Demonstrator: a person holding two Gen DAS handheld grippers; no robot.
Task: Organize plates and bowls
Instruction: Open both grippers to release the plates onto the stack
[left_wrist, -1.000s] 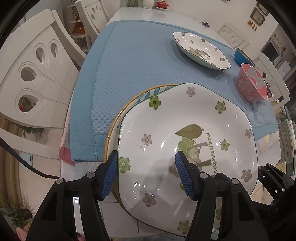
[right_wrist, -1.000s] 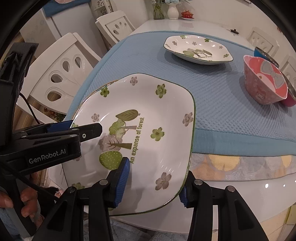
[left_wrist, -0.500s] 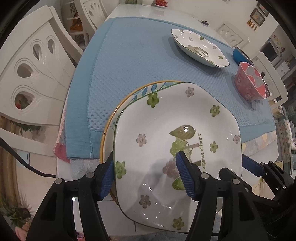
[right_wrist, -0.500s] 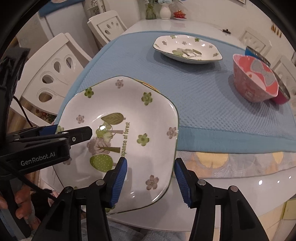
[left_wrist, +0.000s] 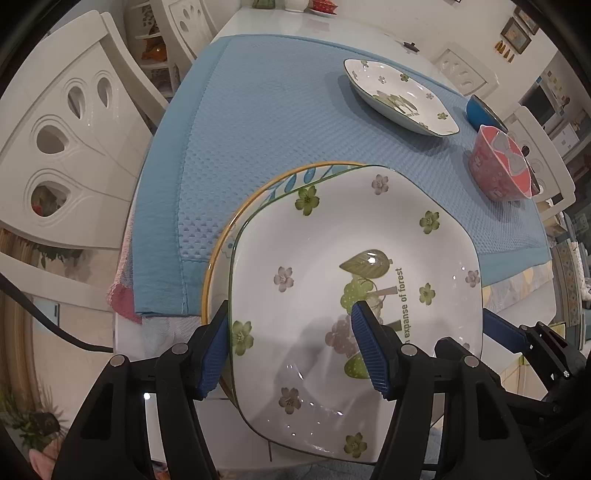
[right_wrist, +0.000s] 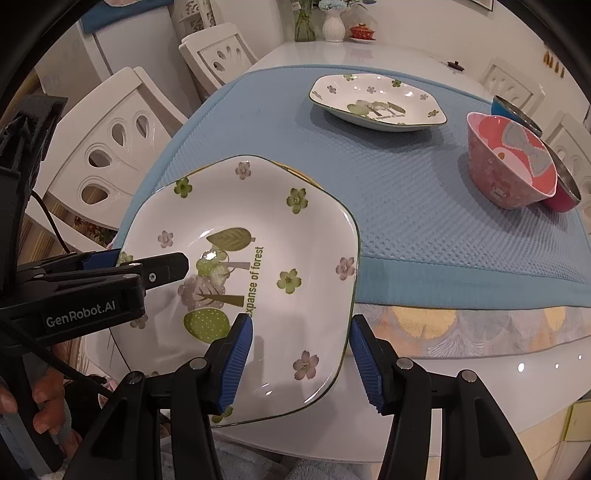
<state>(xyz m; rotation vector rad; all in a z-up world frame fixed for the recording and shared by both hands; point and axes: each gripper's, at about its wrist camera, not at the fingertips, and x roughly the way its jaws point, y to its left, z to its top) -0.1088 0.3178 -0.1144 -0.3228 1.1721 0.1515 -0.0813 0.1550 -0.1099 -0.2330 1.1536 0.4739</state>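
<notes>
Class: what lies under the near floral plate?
Under the floral plate a yellow-rimmed plate shows only its rim with blue leaf marks; the rest is covered.

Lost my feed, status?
Right gripper jaws just opening, floral plate rim between, unpinched. Left gripper straddles opposite rim, grip unclear. Plate atop yellow-rimmed plate. Nothing blocking.

Bright, sharp fisheye views; curved, vignetted edges.

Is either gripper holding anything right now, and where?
Cannot tell. The left gripper straddles the left rim of the flowered plate; the right gripper, jaws just opened wider, straddles its right rim unclamped.
</notes>
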